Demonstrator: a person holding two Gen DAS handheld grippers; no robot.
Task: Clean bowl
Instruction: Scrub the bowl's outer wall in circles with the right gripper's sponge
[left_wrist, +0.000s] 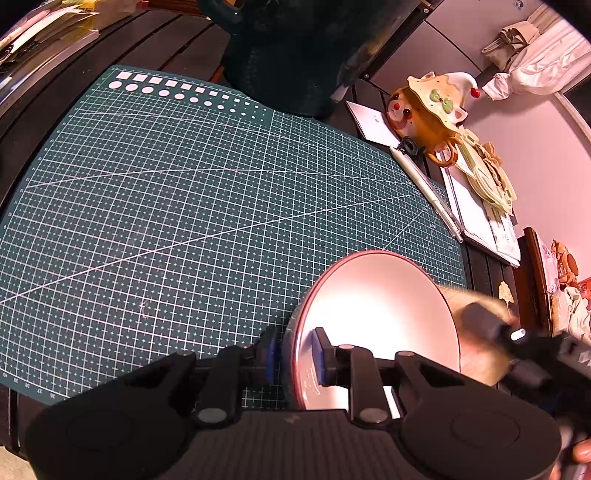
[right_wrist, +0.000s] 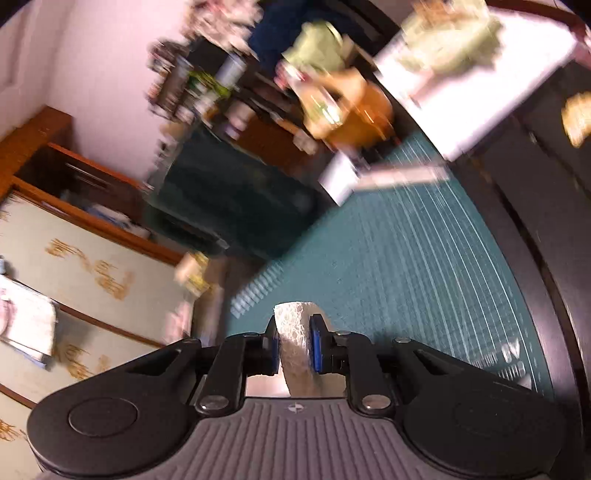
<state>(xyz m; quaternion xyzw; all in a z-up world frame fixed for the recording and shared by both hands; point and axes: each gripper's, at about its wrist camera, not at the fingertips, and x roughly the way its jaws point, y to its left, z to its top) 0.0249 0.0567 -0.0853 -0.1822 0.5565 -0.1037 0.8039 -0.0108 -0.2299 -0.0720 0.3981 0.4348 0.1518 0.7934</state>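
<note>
On green cutting mat: left gripper clamped nearly closed on rim of tilted bowl, right gripper pinching white sponge beside bowl's far edge; thin rim grip likely to slip under scrubbing pressure, dropping bowl.

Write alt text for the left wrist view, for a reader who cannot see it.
The left hand-held gripper clamps the rim of a tilted white bowl with a red edge above a green gridded cutting mat. A blurred pale sponge held by the right hand-held gripper sits at the bowl's right edge; a cat-faced ceramic teapot stands behind.
</note>
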